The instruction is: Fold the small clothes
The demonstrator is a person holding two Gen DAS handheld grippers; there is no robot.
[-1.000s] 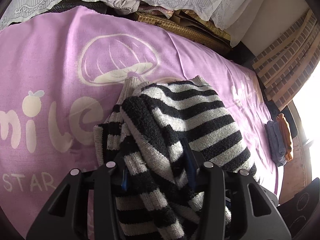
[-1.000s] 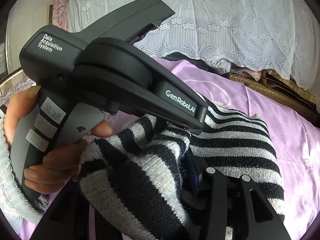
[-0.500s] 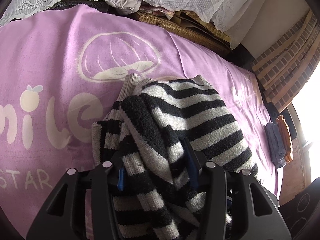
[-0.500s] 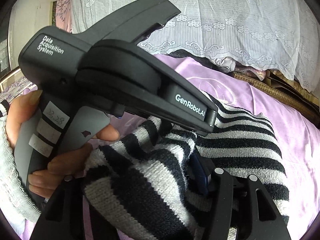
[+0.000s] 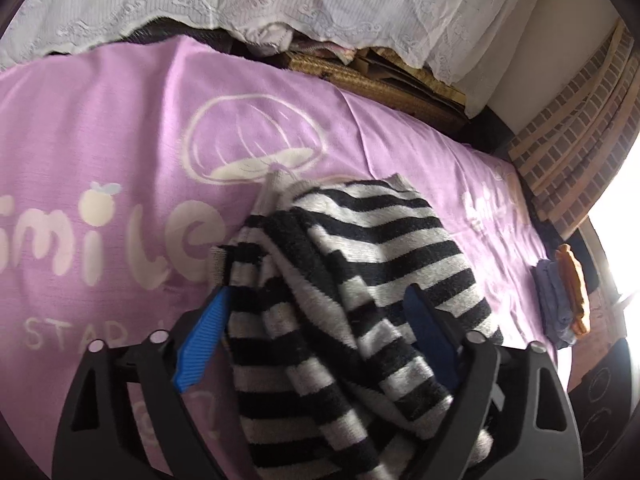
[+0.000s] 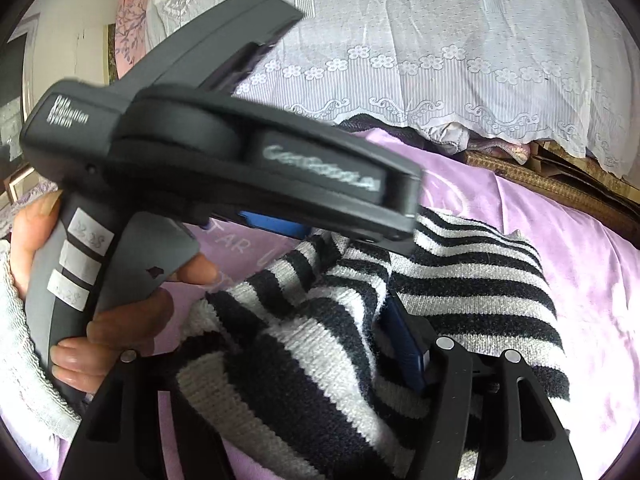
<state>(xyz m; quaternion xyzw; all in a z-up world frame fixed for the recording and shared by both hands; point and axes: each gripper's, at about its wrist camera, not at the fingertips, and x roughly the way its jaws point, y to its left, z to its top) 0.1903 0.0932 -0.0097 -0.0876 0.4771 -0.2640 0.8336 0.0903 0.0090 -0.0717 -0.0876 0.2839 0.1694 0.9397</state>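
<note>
A black-and-white striped knit sweater [image 5: 380, 240] lies bunched on the purple blanket [image 5: 120, 140]. My left gripper [image 5: 316, 296] is over its near end. Its jaws are opening wide, and both blue pads [image 5: 200, 344] stand bare on either side of the cloth without pressing it. In the right wrist view the same sweater [image 6: 472, 280] fills my right gripper [image 6: 288, 320]. Those jaws are opening too: one blue pad [image 6: 404, 344] shows beside the cloth and the other finger is hidden under it. The left gripper's body [image 6: 240, 160], held by a hand [image 6: 120, 320], crosses just above.
A white lace cover [image 5: 280, 0] hangs along the far side of the blanket, with a woven mat [image 5: 380, 80] below it. A small pile of folded clothes [image 5: 560, 300] sits at the blanket's right edge. Brick-patterned slats [image 5: 580, 140] stand at the right.
The left jaws have spread wide and let go of the sweater, so their blue pads now show. The right jaws have widened a little. The sweater has stayed bunched in place.
</note>
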